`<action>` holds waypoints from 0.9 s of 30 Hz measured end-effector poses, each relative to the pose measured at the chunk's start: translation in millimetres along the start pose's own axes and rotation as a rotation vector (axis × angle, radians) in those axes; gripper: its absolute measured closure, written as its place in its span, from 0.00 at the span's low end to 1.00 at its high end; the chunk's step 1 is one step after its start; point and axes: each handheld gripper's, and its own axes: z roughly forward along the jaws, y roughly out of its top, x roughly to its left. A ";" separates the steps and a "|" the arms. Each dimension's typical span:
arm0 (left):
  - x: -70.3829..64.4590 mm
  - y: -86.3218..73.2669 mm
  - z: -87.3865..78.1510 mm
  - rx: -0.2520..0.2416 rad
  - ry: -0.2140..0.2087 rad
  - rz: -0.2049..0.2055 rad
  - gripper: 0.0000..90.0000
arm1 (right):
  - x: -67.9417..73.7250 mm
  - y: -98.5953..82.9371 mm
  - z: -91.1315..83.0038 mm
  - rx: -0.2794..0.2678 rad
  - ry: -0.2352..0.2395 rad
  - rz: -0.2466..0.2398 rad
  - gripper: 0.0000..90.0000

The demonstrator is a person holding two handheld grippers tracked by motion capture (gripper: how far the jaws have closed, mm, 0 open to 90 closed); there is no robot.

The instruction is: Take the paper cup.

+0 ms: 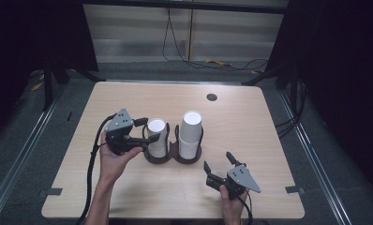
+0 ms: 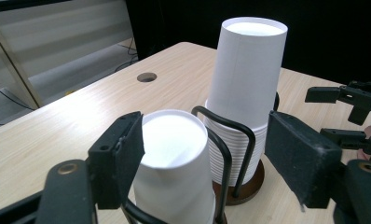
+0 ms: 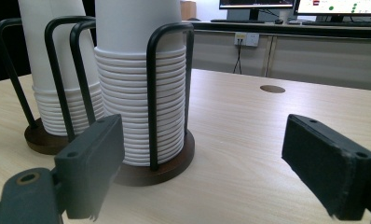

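While the left claw stands wide open around the top cup of the left stack in the wire holder mid-worktop, seemingly to lift it, the right claw waits open and empty nearby.
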 end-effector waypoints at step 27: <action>25.1 47.2 25.4 0.351 -0.045 0.100 0.34 | -0.3 0.1 0.3 0.001 0.007 0.000 0.14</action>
